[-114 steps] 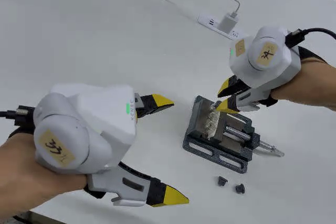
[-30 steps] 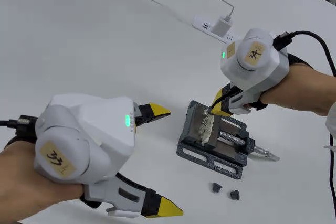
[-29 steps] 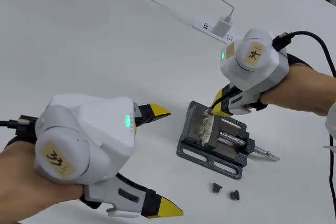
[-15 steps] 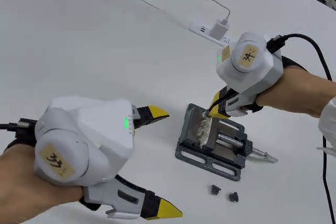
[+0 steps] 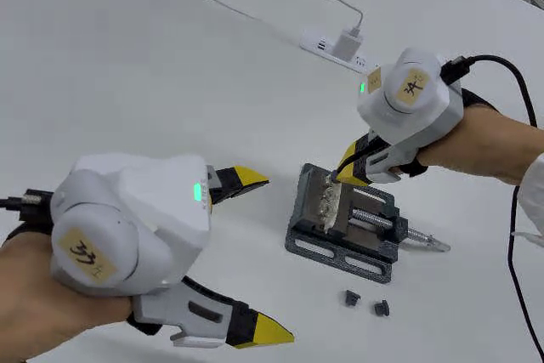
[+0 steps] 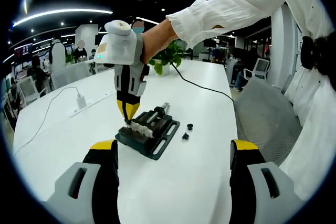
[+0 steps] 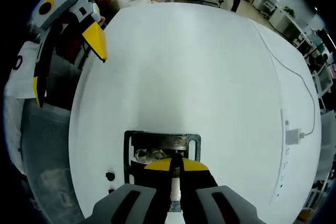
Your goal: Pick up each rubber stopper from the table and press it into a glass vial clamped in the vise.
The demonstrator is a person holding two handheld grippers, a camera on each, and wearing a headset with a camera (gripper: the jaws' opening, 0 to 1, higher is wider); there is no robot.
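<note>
White tabletop (image 5: 127,65) spreads wide under the head view, bare at its far edge but for a white power strip (image 5: 338,44) with a plugged-in charger and a thin cable, well apart from the work. Near the middle sits a black metal bench vise (image 5: 340,244), its screw handle pointing right. A row of clear glass vials (image 5: 326,203) is clamped upright in it, so the mouths face up for pressing. The right gripper (image 5: 337,174) points steeply down over the far end of that row, its jaws drawn together to a narrow tip right at a vial mouth. I judge it is pressing a stopper home, though I cannot tell whether a stopper sits under the tips. Two small black rubber stoppers (image 5: 352,297) lie on the table just in front of the vise, near each other and not yet picked up. The left gripper (image 5: 265,254) hangs to the left of the vise and apart from it, jaws spread wide and empty, out of the other's way. In the left gripper view, its own yellow-tipped jaws stand wide at the bottom and frame the vise, with the right gripper upright above it and the stoppers to the vise's right. An open office with a green potted plant (image 6: 169,56) lies behind. The right gripper view looks down its closed jaws onto the vise, with vial mouths just left of the tips. Nothing appears to block the way to the loose stoppers.
</note>
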